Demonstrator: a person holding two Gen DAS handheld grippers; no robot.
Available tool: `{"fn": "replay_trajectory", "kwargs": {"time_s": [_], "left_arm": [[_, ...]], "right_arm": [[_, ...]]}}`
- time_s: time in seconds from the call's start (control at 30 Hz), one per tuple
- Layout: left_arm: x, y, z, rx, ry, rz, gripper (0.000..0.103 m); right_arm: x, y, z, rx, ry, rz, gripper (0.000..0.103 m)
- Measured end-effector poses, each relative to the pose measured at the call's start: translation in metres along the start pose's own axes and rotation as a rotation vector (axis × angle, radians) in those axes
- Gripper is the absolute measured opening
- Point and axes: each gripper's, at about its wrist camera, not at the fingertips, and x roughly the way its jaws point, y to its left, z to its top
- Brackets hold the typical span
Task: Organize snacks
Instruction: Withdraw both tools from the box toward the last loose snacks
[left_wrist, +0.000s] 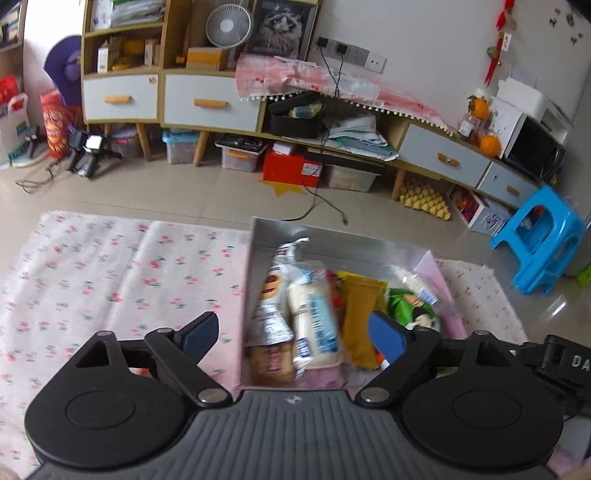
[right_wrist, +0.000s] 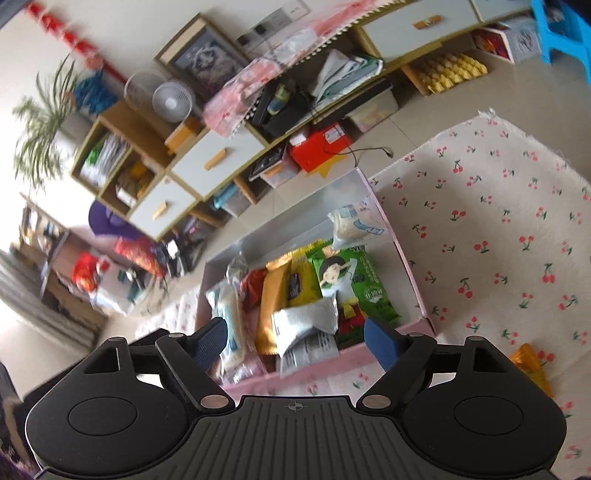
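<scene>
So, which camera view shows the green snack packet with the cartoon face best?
The right wrist view: there the green packet lies almost fully visible in the pink box, face and print clear. In the left wrist view it is partly hidden behind the tongs' blue finger and blurred.

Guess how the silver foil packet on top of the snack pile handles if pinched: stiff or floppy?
The silver foil packet looks puffy and creased, so probably light and crushable. Its glossy film may slip between the pads. It lies loose atop other packets in the pink box, so a push likely slides it.
</scene>
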Motion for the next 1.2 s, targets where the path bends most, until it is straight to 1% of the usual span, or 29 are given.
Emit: {"fn": "replay_trajectory", "kwargs": {"time_s": [0.03, 0.1, 0.27, 0.4, 0.57, 0.63, 0.7, 0.87, 1.1, 1.2], "left_arm": [[-0.003, 0.003, -0.001, 0.004, 0.001, 0.006, 0.089], [-0.008, 0.009, -0.004, 0.001, 0.004, 0.014, 0.091], [-0.023, 0.022, -0.012, -0.029, 0.013, 0.035, 0.096], [-0.033, 0.034, -0.025, -0.051, 0.017, 0.058, 0.099], [-0.037, 0.049, -0.036, -0.077, 0.024, 0.085, 0.099], [-0.039, 0.053, -0.041, -0.069, 0.014, 0.099, 0.1], [-0.039, 0.055, -0.049, -0.044, -0.012, 0.121, 0.1], [-0.04, 0.057, -0.06, 0.015, -0.021, 0.155, 0.1], [-0.042, 0.072, -0.07, 0.017, -0.052, 0.146, 0.101], [-0.039, 0.077, -0.079, 0.04, -0.059, 0.149, 0.101]], "right_arm": [[-0.003, 0.002, -0.001, -0.018, 0.004, -0.002, 0.084], [-0.011, 0.004, -0.003, -0.044, 0.008, -0.001, 0.087], [-0.027, 0.005, -0.004, -0.064, 0.006, 0.008, 0.088], [-0.038, 0.005, -0.009, -0.094, 0.006, -0.012, 0.089], [-0.048, 0.003, -0.017, -0.142, 0.01, -0.052, 0.089], [-0.052, 0.002, -0.022, -0.18, 0.009, -0.078, 0.09], [-0.056, 0.0, -0.026, -0.209, 0.008, -0.1, 0.09], [-0.063, -0.014, -0.036, -0.263, 0.003, -0.167, 0.09], [-0.067, -0.04, -0.05, -0.336, -0.009, -0.276, 0.09], [-0.061, -0.048, -0.061, -0.376, -0.004, -0.313, 0.09]]}}
